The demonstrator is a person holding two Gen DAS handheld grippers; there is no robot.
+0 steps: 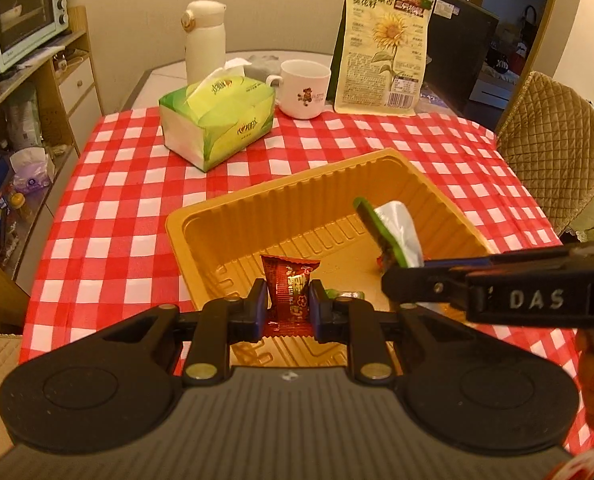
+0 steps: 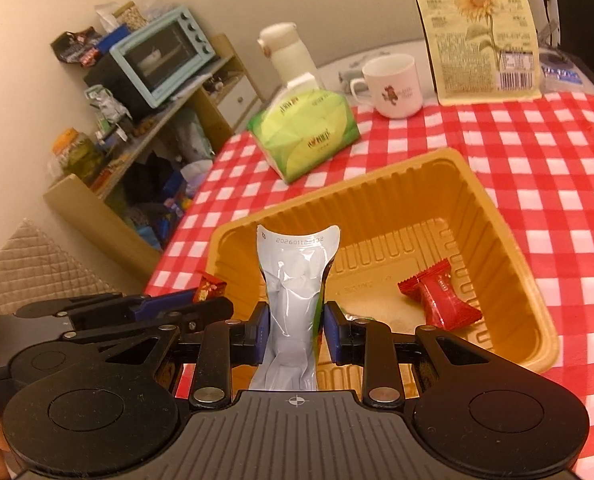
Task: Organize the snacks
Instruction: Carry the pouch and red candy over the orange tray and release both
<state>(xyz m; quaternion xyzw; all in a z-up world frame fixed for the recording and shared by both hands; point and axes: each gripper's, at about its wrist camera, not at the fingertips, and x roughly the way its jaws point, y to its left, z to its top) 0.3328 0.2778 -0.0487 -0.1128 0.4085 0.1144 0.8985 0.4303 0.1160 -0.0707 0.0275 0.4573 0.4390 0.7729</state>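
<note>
My left gripper (image 1: 288, 304) is shut on a red snack packet (image 1: 291, 286) and holds it over the near edge of the yellow plastic tray (image 1: 297, 196). My right gripper (image 2: 296, 330) is shut on a silver and green snack pouch (image 2: 295, 280) above the tray's near left corner (image 2: 509, 240). The pouch also shows in the left wrist view (image 1: 393, 232), held by the right gripper (image 1: 405, 280) coming in from the right. A red wrapped candy (image 2: 437, 298) lies on the tray floor. A small green wrapped piece (image 2: 355, 317) lies near the right gripper's fingers.
The tray sits on a red and white checked tablecloth (image 1: 117, 184). Behind it are a green tissue box (image 1: 217, 120), a white mug (image 1: 303, 88), a white thermos (image 1: 205, 40) and a sunflower seed bag (image 1: 385, 48). A quilted chair (image 1: 553, 152) stands at the right, shelves at the left.
</note>
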